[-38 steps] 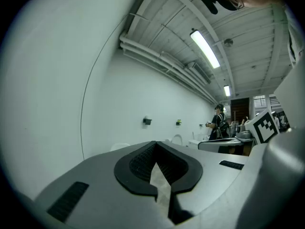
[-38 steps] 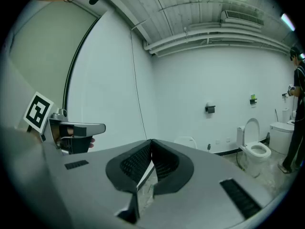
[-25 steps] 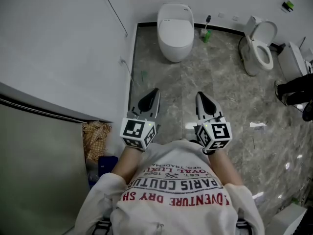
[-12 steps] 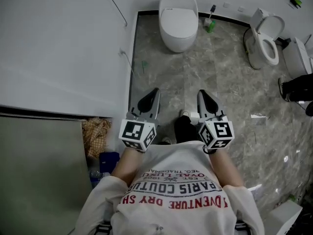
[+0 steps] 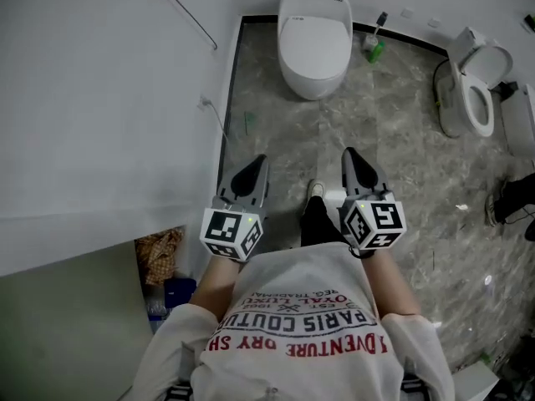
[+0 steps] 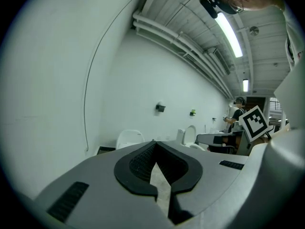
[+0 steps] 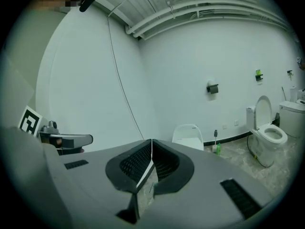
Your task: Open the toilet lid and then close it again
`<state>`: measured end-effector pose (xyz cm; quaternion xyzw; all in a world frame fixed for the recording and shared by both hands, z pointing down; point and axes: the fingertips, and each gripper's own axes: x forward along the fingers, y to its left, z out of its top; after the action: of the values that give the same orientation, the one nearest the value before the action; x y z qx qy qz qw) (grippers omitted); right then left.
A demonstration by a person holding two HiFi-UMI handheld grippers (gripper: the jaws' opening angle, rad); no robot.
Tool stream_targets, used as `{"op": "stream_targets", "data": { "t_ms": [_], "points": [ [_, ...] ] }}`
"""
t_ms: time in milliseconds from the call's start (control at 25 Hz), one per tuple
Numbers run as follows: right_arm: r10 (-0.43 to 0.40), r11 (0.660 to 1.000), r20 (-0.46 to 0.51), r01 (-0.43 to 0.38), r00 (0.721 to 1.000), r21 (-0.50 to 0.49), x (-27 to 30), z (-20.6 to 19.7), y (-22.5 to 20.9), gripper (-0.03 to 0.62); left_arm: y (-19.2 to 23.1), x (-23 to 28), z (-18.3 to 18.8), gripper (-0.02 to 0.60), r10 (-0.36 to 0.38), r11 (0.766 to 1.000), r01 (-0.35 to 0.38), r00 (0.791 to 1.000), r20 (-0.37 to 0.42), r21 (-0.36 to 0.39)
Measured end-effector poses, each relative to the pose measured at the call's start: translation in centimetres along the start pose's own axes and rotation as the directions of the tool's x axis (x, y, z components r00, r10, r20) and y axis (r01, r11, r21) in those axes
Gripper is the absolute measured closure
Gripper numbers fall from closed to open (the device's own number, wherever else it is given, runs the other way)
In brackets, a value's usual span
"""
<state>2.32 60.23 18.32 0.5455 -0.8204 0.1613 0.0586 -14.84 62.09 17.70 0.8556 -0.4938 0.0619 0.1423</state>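
Observation:
A white toilet (image 5: 313, 44) with its lid down stands against the far wall, well ahead of both grippers. It also shows small in the left gripper view as the toilet (image 6: 129, 138) and in the right gripper view as the toilet (image 7: 187, 133). My left gripper (image 5: 253, 172) and right gripper (image 5: 354, 165) are held side by side in front of the person's chest, pointing toward it above the marble floor. Both are shut with nothing between the jaws, as the left gripper (image 6: 155, 146) and right gripper (image 7: 151, 143) show in their own views.
A second toilet (image 5: 475, 98) with its lid raised stands at the right. A brush holder with a green base (image 5: 374, 48) sits between the two. A white wall (image 5: 109, 98) runs along the left, with a basket (image 5: 157, 256) at its foot. Someone's dark legs (image 5: 512, 199) show at the right edge.
The person has stepped forward toward the closed toilet, carrying both grippers along side by side. One dark-trousered leg and a shoe now show between the grippers. Both jaws stay shut.

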Motion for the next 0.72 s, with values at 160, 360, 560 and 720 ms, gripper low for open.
{"op": "stream_targets", "data": {
  "t_ms": [160, 360, 560, 720],
  "points": [
    [0.039, 0.999, -0.037, -0.040, 0.999, -0.027, 6.4, 1.1, -5.5, 0.580, 1.5, 8.3, 0.4, 0.574, 0.020, 1.000, -0.020, 0.999, -0.038, -0.004],
    [0.070, 0.995, -0.094, -0.075, 0.993, -0.058, 13.2, 2.3, -11.8, 0.580, 3.1, 17.7, 0.6, 0.575, 0.047, 0.999, -0.049, 0.995, -0.090, -0.019],
    [0.081, 0.996, -0.155, -0.086, 0.985, -0.026, 19.9, 2.2, -15.5, 0.580, 6.3, 25.2, 0.4, 0.575, 0.038, 0.999, -0.041, 0.990, -0.135, -0.024],
    [0.076, 0.996, -0.198, -0.085, 0.977, -0.035, 25.8, 1.3, -17.7, 0.580, 9.9, 31.1, -0.6, 0.574, 0.002, 1.000, -0.008, 0.984, -0.180, -0.029]
  ]
}}
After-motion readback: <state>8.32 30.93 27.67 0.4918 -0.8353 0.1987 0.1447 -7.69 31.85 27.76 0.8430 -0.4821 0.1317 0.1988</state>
